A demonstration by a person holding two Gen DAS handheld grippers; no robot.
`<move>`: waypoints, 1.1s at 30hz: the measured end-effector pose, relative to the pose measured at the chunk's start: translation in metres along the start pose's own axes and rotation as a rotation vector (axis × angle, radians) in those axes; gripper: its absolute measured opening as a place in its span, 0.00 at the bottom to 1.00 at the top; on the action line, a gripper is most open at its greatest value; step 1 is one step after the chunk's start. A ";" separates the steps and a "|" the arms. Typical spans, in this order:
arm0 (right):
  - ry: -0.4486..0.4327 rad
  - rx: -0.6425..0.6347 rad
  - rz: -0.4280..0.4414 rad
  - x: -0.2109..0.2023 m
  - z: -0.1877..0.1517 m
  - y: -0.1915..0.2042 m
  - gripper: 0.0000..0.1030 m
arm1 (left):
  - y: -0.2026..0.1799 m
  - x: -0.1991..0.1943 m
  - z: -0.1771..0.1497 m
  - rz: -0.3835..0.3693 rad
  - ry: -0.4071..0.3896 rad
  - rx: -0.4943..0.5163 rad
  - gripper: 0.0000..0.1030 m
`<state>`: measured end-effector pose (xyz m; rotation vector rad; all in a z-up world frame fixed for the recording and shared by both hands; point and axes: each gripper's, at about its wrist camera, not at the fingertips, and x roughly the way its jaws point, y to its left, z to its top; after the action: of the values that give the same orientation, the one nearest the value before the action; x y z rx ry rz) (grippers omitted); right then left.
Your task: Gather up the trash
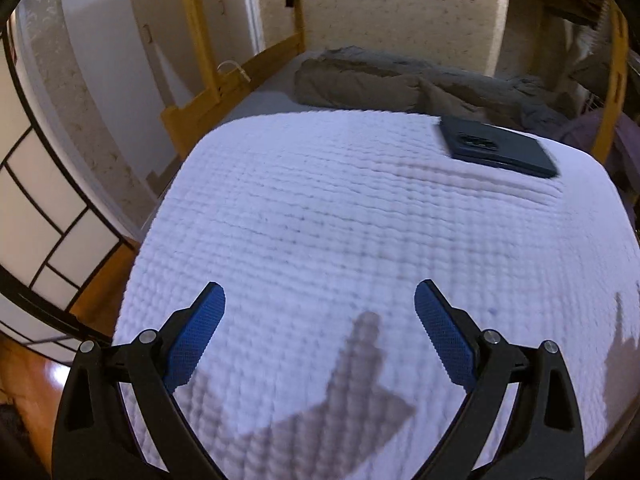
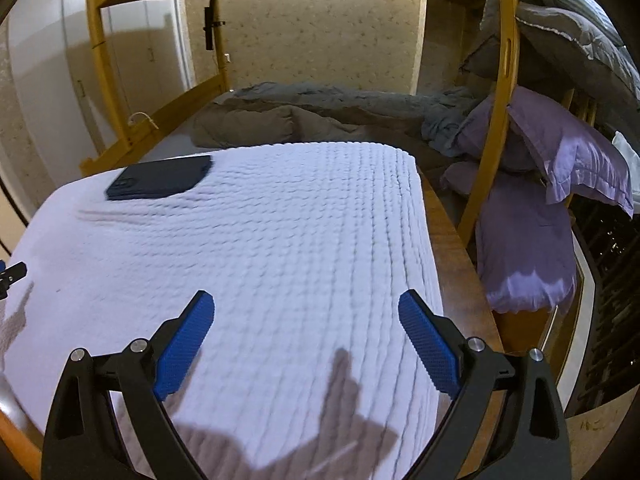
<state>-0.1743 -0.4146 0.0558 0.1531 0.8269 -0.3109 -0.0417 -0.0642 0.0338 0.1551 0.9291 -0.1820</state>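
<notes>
No piece of trash shows in either view. My left gripper hangs open above a white quilted cloth that covers a table, with nothing between its blue pads. My right gripper is open too, empty, over the same white cloth near its right edge. A dark blue phone lies face down at the far right of the cloth in the left wrist view. The same phone lies at the far left in the right wrist view. A tip of the left gripper shows at the left border there.
A wooden bunk bed frame stands behind the table, with a rumpled grey duvet on the lower bunk. Purple pillows hang at the right. The bare wooden table edge runs along the cloth's right side. A white wardrobe stands at the left.
</notes>
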 end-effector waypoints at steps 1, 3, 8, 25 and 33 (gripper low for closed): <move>0.005 -0.002 -0.004 0.007 0.002 -0.002 0.89 | 0.002 0.006 0.002 0.009 0.007 -0.006 0.94; 0.016 -0.002 -0.008 0.019 0.005 -0.004 0.89 | 0.004 0.014 0.005 0.023 0.017 -0.019 0.94; 0.035 0.014 -0.022 0.040 0.008 -0.010 0.89 | 0.011 0.032 0.013 0.037 0.035 -0.057 0.94; 0.122 0.002 -0.021 0.064 0.005 -0.005 0.96 | 0.018 0.043 0.015 0.025 0.039 -0.111 0.99; 0.120 0.003 -0.022 0.063 0.004 -0.006 0.96 | 0.019 0.043 0.013 0.017 0.038 -0.106 0.99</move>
<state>-0.1332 -0.4350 0.0118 0.1664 0.9472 -0.3263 -0.0022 -0.0523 0.0075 0.0686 0.9725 -0.1141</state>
